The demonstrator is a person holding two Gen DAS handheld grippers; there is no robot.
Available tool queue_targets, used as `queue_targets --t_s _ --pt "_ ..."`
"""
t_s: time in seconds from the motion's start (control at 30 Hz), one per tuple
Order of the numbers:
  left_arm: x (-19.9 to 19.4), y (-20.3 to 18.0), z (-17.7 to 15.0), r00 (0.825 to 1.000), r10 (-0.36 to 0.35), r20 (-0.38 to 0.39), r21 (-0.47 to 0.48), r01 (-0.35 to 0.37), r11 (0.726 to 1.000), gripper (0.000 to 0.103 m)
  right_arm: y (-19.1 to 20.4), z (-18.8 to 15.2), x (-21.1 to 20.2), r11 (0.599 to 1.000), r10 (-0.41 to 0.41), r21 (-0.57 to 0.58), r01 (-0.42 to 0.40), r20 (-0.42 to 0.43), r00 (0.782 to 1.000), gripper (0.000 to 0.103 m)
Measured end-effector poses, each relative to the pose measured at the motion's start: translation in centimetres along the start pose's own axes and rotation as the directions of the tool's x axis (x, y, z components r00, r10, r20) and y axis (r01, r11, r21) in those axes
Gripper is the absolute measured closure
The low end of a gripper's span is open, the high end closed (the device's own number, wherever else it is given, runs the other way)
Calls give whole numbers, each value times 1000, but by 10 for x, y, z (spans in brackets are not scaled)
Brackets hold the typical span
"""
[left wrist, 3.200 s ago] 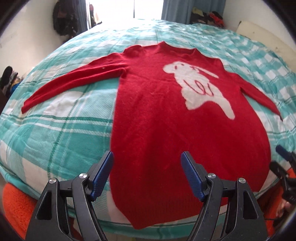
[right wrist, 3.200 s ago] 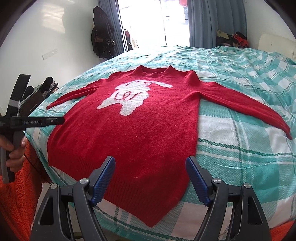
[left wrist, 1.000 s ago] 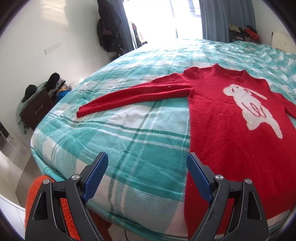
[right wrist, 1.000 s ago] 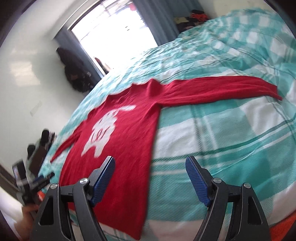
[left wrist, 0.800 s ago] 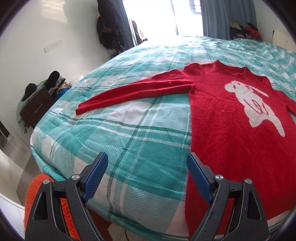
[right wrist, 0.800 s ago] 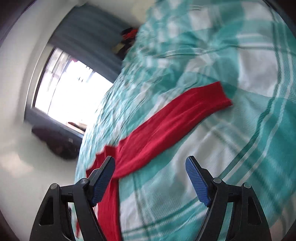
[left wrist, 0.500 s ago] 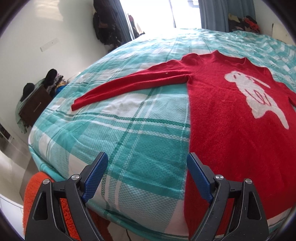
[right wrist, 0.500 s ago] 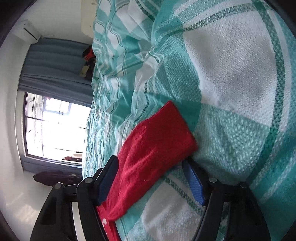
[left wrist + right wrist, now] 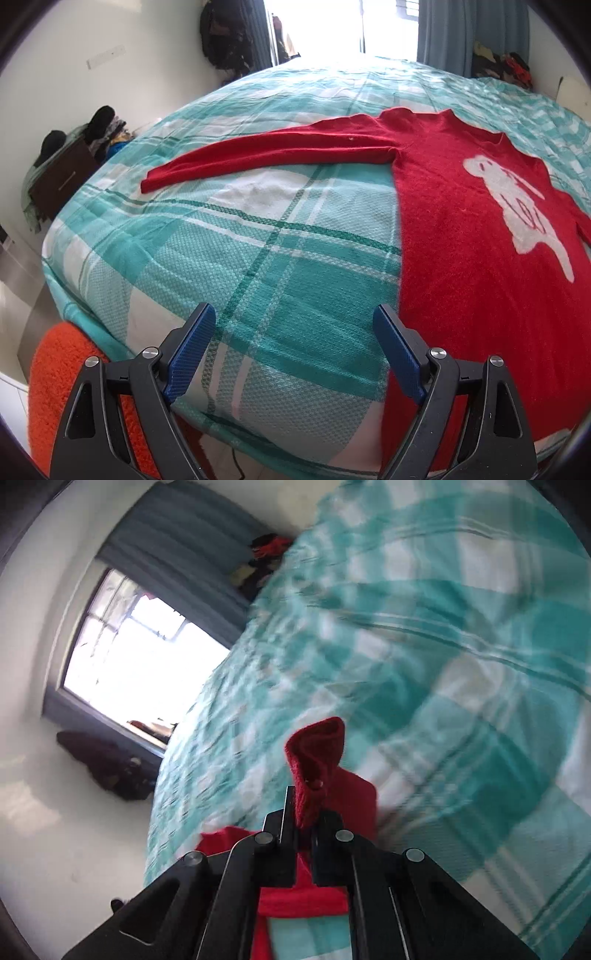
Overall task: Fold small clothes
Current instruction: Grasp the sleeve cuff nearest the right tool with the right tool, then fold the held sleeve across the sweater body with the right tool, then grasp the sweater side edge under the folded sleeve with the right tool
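Red sweater [image 9: 480, 258] cut off rightward, right claw [image 9: 303, 812] just clamped its blurred cuff [image 9: 317, 753], left claw [image 9: 291, 350] apart.

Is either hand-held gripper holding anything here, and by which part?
The right hand-held gripper pinches the red sweater by its sleeve cuff. The left hand-held gripper holds nothing.

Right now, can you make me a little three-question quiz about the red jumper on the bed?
1. True or false: the right gripper is shut on the cuff of the red knitted jumper.
2. What covers the bed: A a teal and white checked blanket, B a plain grey sheet, C a striped towel?
3. Fill in: the left gripper is ____.

Key: 1 true; 2 A; 3 open.
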State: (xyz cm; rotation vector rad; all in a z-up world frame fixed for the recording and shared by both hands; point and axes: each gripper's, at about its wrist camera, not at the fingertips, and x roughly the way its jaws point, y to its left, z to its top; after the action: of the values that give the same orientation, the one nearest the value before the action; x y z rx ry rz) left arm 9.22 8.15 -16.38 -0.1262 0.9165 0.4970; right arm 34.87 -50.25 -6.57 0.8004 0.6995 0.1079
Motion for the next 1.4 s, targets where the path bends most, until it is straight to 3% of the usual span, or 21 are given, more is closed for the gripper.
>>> queue_targets --t_s 0.07,0.17,0.33,0.4,0.43,0.47,0.57,0.63,0.7,0.73,0.77,0.87,0.93,0.97,1.0,1.03,1.1,1.17,1.27,1.33,1.4 --pt "0 2 0 1000 -7 2 -12 7 1000 15 61 -10 8 990 95 -101 -99 -48 994 96" --pt "-2 7 0 1000 -14 7 -30 14 999 15 145 -40 28 947 200 -225 -231 -150 968 96" --pt "4 18 0 1000 -16 -18 -71 15 997 15 241 -115 87 870 284 -295 -394 -353 891 94" --pt "6 21 0 999 -18 -26 -80 16 997 15 255 -143 117 867 266 -268 -419 -463 845 67" --pt "5 22 -1 999 -20 -25 -83 18 996 15 255 -152 130 874 261 -239 -423 -503 824 30" --pt "5 23 -1 999 -22 -24 -87 20 996 15 248 -156 134 877 290 -195 -439 -513 808 20" --pt "6 27 -2 999 -31 -29 -101 27 995 15 219 -145 138 869 406 -57 -492 -487 773 20" --pt "8 28 -1 999 -33 -37 -109 28 994 15 187 -131 136 894 396 -4 -448 -458 796 21" --pt "9 26 -1 999 -27 -35 -108 23 994 14 161 -113 138 933 322 -1 -360 -443 837 25" --pt "9 24 -1 999 -24 -33 -105 20 994 14 145 -109 138 943 299 5 -332 -447 843 29" --pt "9 23 -1 999 -20 -32 -99 17 995 14 129 -108 140 949 291 25 -316 -461 838 31" --pt "10 16 -2 1000 -1 -29 -67 -1 998 12 80 -124 154 961 275 118 -251 -535 799 32" --pt "9 14 -3 1000 6 -24 -51 -7 999 12 49 -144 167 988 156 94 -124 -596 788 34" --pt "8 13 -4 1000 9 -22 -45 -10 999 12 37 -152 172 996 95 56 -76 -617 781 53" --pt "7 13 -4 1000 11 -20 -40 -12 999 12 32 -156 172 998 62 20 -64 -619 783 64" --pt "6 13 -5 1000 13 -19 -36 -14 999 12 32 -155 169 998 40 -17 -63 -601 798 69" --pt "6 12 -5 1000 16 -17 -35 -17 999 12 43 -148 158 994 35 -69 -89 -560 827 66" --pt "8 9 -5 1000 21 -16 -32 -22 999 12 67 -141 150 981 23 -152 -124 -538 843 66" --pt "8 5 -4 1000 27 -9 -22 -27 999 12 118 -145 146 934 5 -299 -199 -543 840 66" --pt "8 3 -4 1000 24 -5 -13 -24 1000 12 158 -162 149 871 -20 -420 -254 -548 836 62" --pt "8 3 -5 1000 19 -2 -10 -19 1000 12 200 -197 150 761 -58 -574 -302 -525 849 52"
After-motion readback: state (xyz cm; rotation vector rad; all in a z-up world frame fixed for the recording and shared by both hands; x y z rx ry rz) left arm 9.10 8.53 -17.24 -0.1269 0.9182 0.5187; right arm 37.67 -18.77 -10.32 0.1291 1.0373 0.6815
